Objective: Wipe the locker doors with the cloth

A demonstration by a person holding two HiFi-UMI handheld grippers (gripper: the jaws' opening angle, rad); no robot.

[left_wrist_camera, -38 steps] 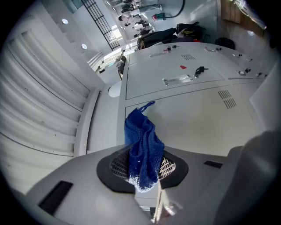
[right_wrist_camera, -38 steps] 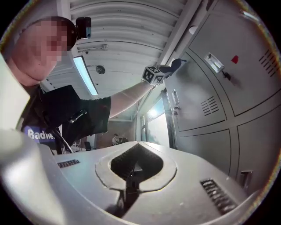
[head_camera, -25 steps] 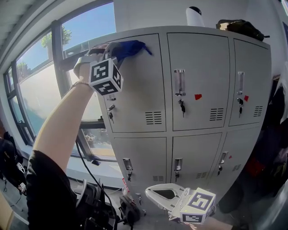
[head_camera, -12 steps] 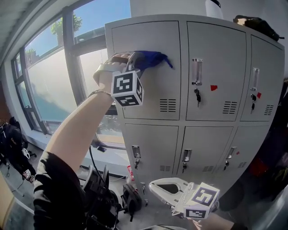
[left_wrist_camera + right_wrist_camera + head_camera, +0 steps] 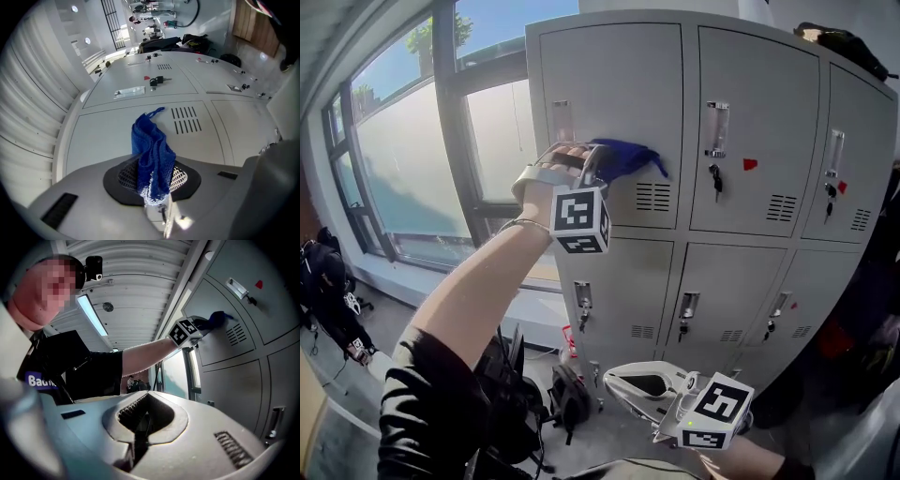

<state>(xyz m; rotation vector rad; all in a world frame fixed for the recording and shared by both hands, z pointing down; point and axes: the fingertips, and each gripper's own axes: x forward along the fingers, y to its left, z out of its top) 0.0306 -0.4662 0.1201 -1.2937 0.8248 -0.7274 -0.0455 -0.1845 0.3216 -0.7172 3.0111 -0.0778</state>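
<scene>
The grey lockers stand ahead. My left gripper is shut on a blue cloth and holds it against the lower part of the upper-left door, beside its vent slots. In the left gripper view the cloth hangs out of the shut gripper onto the door. My right gripper hangs low in front of the bottom lockers, shut with nothing in it. The right gripper view looks past that shut gripper at the cloth.
A large window is left of the lockers. Black bags and cables lie on the floor below. Keys hang in the door locks. A dark bag sits on top of the lockers.
My left gripper has carried the cloth down the upper-left door, from near its top edge to beside the vent. The right gripper stays low.
</scene>
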